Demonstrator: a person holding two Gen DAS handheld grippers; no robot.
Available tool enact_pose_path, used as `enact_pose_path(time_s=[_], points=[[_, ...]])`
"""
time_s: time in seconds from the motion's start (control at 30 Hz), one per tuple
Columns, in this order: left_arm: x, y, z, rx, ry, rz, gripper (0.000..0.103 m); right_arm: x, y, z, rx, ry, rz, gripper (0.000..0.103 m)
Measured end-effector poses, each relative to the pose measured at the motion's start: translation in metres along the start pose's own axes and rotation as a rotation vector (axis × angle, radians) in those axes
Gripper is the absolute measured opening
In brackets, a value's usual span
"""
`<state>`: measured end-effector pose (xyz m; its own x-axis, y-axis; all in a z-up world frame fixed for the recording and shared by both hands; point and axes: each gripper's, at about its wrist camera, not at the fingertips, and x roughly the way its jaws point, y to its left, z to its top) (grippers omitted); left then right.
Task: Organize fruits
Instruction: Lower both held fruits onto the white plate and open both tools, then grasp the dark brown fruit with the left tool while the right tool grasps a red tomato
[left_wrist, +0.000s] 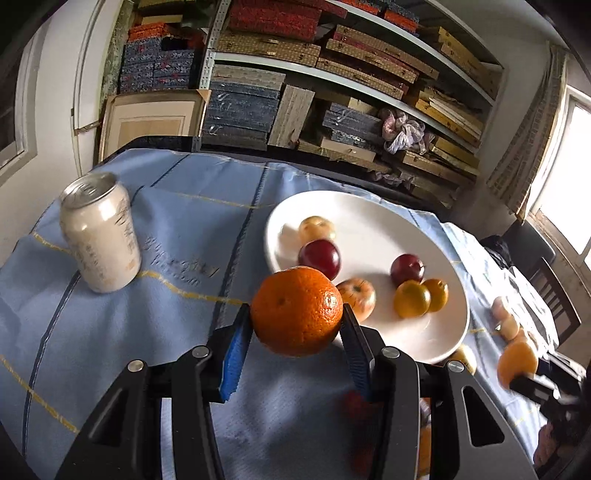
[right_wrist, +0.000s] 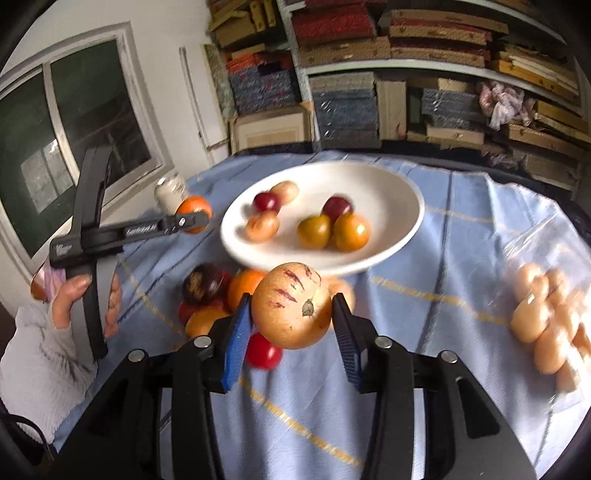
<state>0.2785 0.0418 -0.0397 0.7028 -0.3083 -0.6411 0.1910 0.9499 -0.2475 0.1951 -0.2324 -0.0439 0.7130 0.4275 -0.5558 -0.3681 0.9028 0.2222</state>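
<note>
Bright orange tangerine (left_wrist: 297, 311), dimpled skin, stem scar facing the camera, pinched at its two sides and lifted clear of the blue cloth, near the white plate (left_wrist: 436, 332). Pale yellow-tan round fruit (right_wrist: 291, 305) with dark red streaks and a dry stem button, likewise clamped at both sides and off the cloth, just before the plate's near rim. On the plate: two dark red plums (right_wrist: 337, 206), two yellow-orange citrus (right_wrist: 351, 232), two pale streaked fruits; beside the plate a loose heap (right_wrist: 214, 291) of dark, orange and red fruit on the cloth.
</note>
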Motion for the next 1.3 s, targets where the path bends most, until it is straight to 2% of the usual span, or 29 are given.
enact_pose_path(time_s=[0.13, 0.3, 0.47, 0.53, 0.6, 0.63, 0.67, 0.7, 0.87, 0.9, 0.93, 0.97, 1.03, 1.2, 1.3], points=[[0.017, -0.025, 0.017, 0.044, 0.022, -0.012, 0.048, 0.013, -0.013, 0.034, -0.008, -0.017, -0.052, 0.043], [0.056, -0.052, 0.050, 0.076, 0.066, -0.012, 0.048, 0.055, -0.045, 0.067, 0.039, -0.011, -0.104, 0.043], [0.097, -0.077, 0.068, 0.131, 0.121, -0.001, 0.048, 0.090, -0.074, 0.074, 0.094, 0.010, -0.118, 0.043], [0.107, -0.079, 0.072, 0.113, 0.142, -0.017, 0.048, 0.097, -0.078, 0.074, 0.097, 0.007, -0.117, 0.043], [0.110, -0.077, 0.076, 0.093, 0.146, -0.013, 0.050, 0.100, -0.080, 0.074, 0.093, -0.001, -0.098, 0.045], [0.109, -0.077, 0.076, 0.090, 0.147, -0.005, 0.052, 0.099, -0.080, 0.075, 0.090, -0.008, -0.090, 0.050], [0.108, -0.076, 0.077, 0.086, 0.146, -0.001, 0.057, 0.097, -0.079, 0.073, 0.090, -0.013, -0.093, 0.056], [0.105, -0.075, 0.078, 0.081, 0.140, -0.001, 0.060, 0.094, -0.079, 0.074, 0.090, -0.021, -0.093, 0.057], [0.075, -0.069, 0.077, 0.056, 0.114, -0.006, 0.061, 0.059, -0.073, 0.076, 0.109, -0.083, -0.068, 0.058], [0.066, -0.069, 0.075, 0.059, 0.108, -0.006, 0.062, 0.051, -0.071, 0.074, 0.110, -0.094, -0.059, 0.060], [0.058, -0.068, 0.073, 0.063, 0.102, -0.006, 0.063, 0.041, -0.068, 0.072, 0.110, -0.105, -0.051, 0.066], [0.046, -0.065, 0.068, 0.064, 0.088, -0.002, 0.066, 0.029, -0.064, 0.068, 0.114, -0.122, -0.043, 0.071], [0.022, -0.057, 0.055, 0.062, 0.062, 0.008, 0.072, 0.014, -0.058, 0.061, 0.116, -0.138, -0.026, 0.077], [-0.021, -0.028, 0.012, 0.022, 0.024, 0.026, 0.084, -0.013, -0.033, 0.026, 0.076, -0.130, 0.012, 0.080], [-0.035, -0.010, -0.016, 0.003, 0.017, 0.045, 0.087, -0.025, -0.023, 0.002, 0.077, -0.148, 0.035, 0.088]])
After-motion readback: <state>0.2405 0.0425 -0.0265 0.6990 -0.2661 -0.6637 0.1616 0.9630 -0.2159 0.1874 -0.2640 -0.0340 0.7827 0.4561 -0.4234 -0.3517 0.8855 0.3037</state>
